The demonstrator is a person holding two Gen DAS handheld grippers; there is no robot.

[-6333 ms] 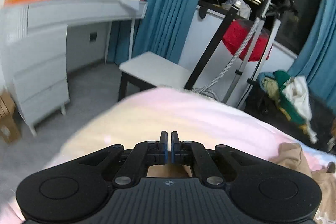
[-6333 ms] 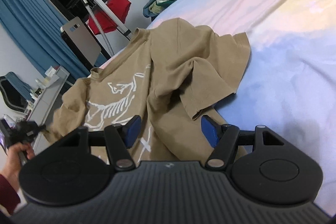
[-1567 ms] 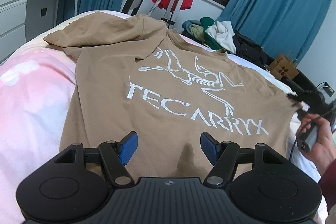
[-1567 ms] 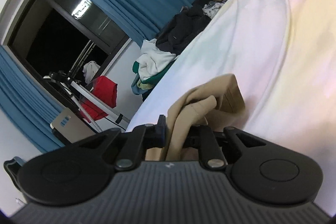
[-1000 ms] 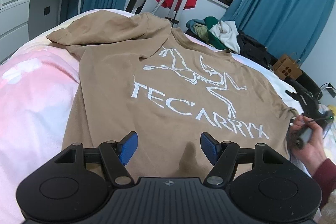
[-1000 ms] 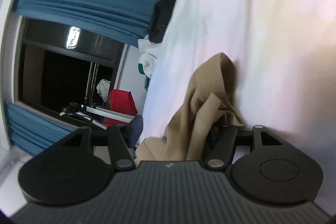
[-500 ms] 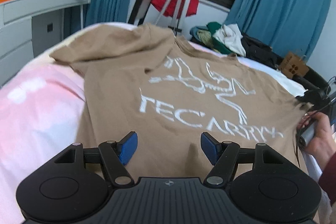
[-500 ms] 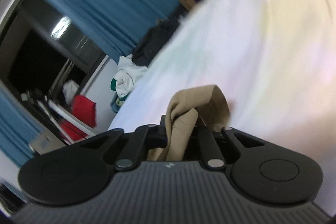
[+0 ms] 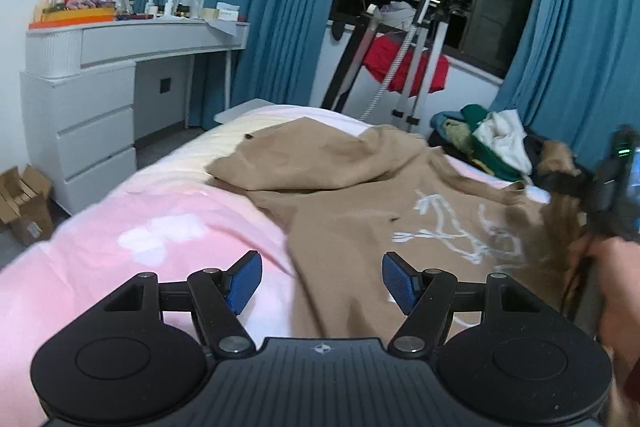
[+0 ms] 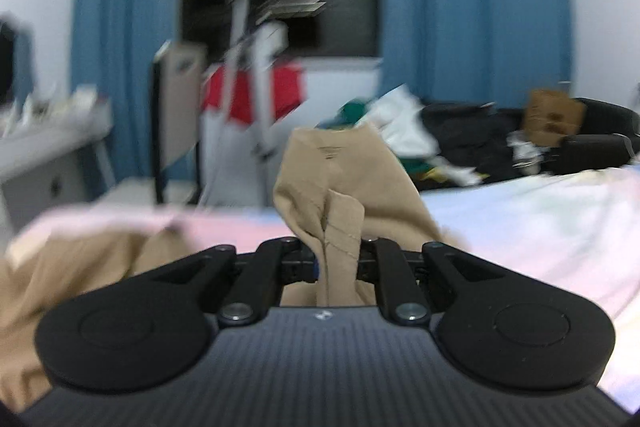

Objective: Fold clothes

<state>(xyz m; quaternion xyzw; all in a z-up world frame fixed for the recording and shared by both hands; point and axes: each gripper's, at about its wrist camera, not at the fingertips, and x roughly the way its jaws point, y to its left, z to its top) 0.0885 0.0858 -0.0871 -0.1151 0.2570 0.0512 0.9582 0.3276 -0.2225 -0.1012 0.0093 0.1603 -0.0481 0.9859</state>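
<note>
The tan T-shirt (image 9: pixel 360 195) sprawls across the frame's middle on the pink bedsheet (image 9: pixel 152 227). The right gripper (image 10: pixel 336 263), lower centre, pinches a bunched fold; thin bite, so fabric may slip free. The left gripper (image 9: pixel 320 277) gapes empty, leaving the hem unanchored to drag.

1. The left gripper (image 9: pixel 322 277) points slightly downward, its two blue-padded fingers (image 9: pixel 243 279) standing well apart with nothing pressed between them.
2. The right gripper (image 10: pixel 337 261) sits roughly level, its jaws drawn close together and clamped on a bunched fold of the tan shirt (image 10: pixel 344 187).
3. In the left wrist view the person's right hand (image 9: pixel 616 291) appears blurred at the right edge, wrapped around the handle of its gripper.
</note>
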